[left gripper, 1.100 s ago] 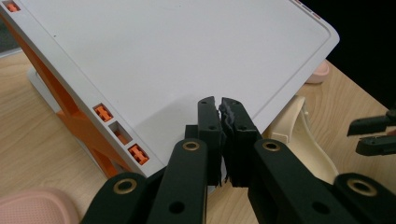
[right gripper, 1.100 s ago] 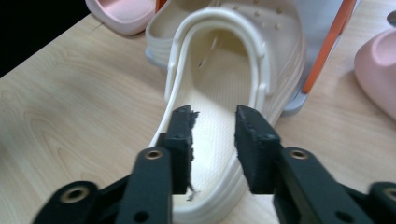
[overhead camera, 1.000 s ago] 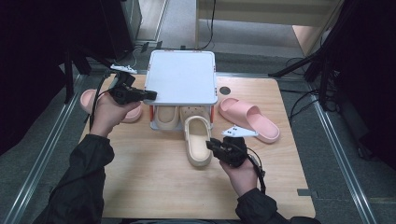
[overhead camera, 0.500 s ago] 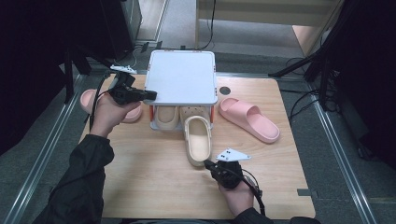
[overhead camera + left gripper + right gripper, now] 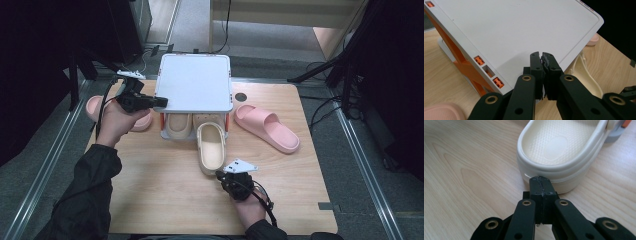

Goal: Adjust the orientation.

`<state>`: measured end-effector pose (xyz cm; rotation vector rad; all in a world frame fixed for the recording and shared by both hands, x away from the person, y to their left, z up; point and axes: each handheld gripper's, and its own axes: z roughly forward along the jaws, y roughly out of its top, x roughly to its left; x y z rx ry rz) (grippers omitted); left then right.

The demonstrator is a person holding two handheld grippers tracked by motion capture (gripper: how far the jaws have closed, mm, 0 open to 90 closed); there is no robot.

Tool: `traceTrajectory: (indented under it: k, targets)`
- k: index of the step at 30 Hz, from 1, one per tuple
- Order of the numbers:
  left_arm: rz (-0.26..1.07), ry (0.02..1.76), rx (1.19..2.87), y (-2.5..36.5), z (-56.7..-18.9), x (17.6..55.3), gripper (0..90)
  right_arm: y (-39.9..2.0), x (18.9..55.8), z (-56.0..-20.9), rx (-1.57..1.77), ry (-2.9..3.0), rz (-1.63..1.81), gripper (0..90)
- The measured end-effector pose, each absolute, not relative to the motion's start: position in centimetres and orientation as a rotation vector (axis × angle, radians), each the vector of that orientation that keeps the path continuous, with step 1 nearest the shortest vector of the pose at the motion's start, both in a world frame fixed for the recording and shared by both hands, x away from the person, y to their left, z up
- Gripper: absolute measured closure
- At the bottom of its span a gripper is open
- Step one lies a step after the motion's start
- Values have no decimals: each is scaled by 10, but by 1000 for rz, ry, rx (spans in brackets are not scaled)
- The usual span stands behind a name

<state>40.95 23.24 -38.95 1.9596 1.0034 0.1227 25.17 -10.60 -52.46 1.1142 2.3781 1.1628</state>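
The work in hand looks like sliding the cream slipper point(image 5: 211, 147) the rest of the way under the white shoe rack point(image 5: 195, 82), beside its mate point(image 5: 176, 125) already parked there. The slipper lies on the wooden table point(image 5: 150, 190) with its toe just under the rack's front edge and its heel sticking out toward the person.

To do this well, I judge the push should run straight along the slipper's length, low on the heel wall, so it doesn't skew against the rack's orange leg point(image 5: 461, 65).

The left gripper point(image 5: 542, 58), jaws pinched on the rack's near corner, steadies it (a sensible brace). The right gripper point(image 5: 541, 185), jaws pressed together with nothing between them, sits low and level, its tip touching the slipper's heel, farthest from the rack.
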Motion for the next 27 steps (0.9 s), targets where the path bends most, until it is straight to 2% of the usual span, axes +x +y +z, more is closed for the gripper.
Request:
traceTrajectory:
  k: [11,27]
  targets:
    - [126,1012,1963,232,-389,409,873,-97,267,-512,1083,2367,1174,900]
    - [123,1008,1956,232,-390,409,876,-89,322,-508,1155,2359,1189,900]
